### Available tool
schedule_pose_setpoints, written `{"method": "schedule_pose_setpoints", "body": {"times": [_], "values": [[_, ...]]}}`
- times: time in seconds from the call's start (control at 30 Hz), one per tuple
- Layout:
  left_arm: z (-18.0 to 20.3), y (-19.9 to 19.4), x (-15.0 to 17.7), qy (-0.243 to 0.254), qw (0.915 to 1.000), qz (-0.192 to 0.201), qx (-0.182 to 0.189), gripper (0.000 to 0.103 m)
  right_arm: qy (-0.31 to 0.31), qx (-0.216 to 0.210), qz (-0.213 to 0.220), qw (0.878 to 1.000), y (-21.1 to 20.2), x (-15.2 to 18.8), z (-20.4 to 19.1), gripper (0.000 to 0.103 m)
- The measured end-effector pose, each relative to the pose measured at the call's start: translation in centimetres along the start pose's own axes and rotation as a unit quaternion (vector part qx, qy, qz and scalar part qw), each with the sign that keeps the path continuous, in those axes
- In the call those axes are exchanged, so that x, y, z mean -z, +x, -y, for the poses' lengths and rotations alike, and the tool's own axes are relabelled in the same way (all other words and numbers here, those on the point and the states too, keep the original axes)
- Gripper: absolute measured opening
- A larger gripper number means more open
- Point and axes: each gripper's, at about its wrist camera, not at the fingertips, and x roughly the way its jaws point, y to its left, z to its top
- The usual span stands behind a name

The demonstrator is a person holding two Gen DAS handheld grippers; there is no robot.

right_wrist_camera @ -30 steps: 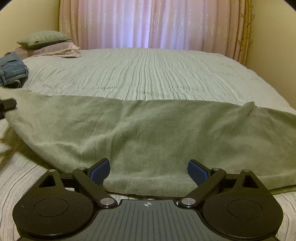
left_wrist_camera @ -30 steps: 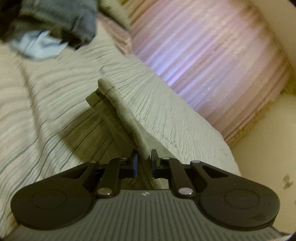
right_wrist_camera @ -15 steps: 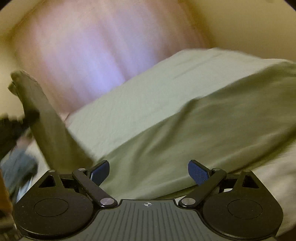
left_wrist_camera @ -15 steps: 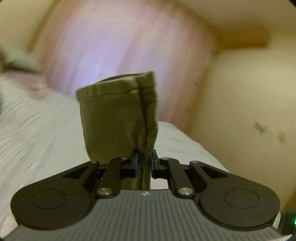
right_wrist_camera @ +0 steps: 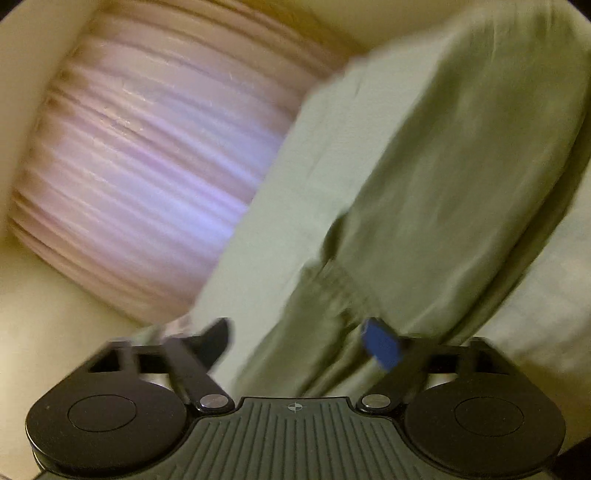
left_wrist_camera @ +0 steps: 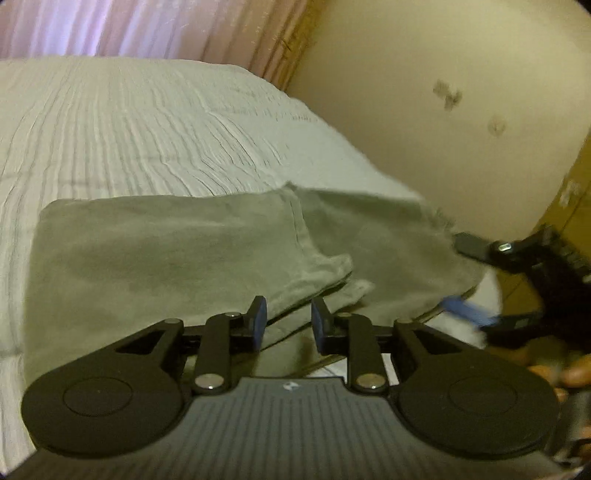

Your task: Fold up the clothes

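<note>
The room is dim and warm-toned, lit mainly by daylight glowing through the curtain (left_wrist_camera: 155, 29), which glares pale violet. The left view is fairly sharp at centre, soft toward the right gripper (left_wrist_camera: 467, 280). The right view is heavily motion-blurred, the curtain (right_wrist_camera: 147, 177) streaked. Fisheye bending and dark corners mark both.

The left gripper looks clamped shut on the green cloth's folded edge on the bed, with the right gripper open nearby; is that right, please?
Not quite. In the left wrist view the left gripper is open, its jaws apart over the green cloth's folded edge, gripping nothing. The rest holds: the cloth lies on the bed and the right gripper is open nearby.
</note>
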Motion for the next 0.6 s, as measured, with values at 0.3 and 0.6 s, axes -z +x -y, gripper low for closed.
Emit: {"method": "schedule_pose_setpoints", "body": {"times": [0.3,0.6], "values": [[-5.1,-4.6,0.3,-0.055,0.9962,0.041,-0.054,0.021,0.069,0.074,-0.045,0.994,5.7,-0.9,1.1,0.037],[-7.7,-6.3,0.5,-0.093,0.9916,0.060,-0.067,0.021,-0.084,0.074,0.059,0.992,1.5,1.7,-1.8,0.009]]}}
